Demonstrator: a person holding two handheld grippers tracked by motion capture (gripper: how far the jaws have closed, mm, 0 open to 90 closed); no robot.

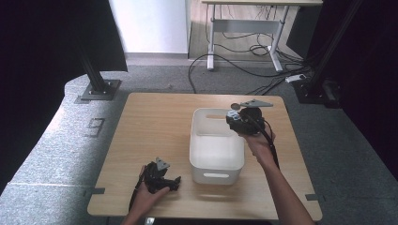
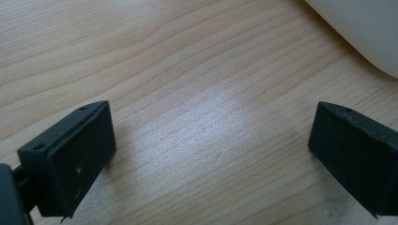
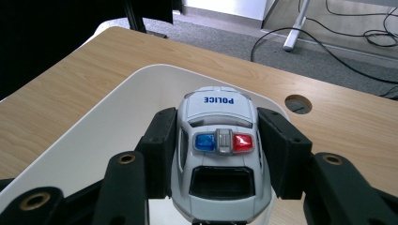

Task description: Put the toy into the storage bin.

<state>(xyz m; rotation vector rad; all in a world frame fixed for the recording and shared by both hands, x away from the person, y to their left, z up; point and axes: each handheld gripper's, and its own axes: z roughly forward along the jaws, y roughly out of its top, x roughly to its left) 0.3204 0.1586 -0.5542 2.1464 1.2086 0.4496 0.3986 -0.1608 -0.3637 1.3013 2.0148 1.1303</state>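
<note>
Presently the right claw (image 3: pixel 218 154) pinches a toy police car (image 3: pixel 218 145) over the white bin (image 1: pixel 216 161); left claw (image 2: pixel 211 154) spread.

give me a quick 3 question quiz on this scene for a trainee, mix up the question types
1. True or false: the right gripper is shut on a toy police car.
2. Where is the toy police car held? A) above the white bin B) flat on the table C) beside the left gripper
3. Fill in: the left gripper's jaws stand ____ above bare wood, with nothing between them.

Key: 1 true; 2 A; 3 open
</note>
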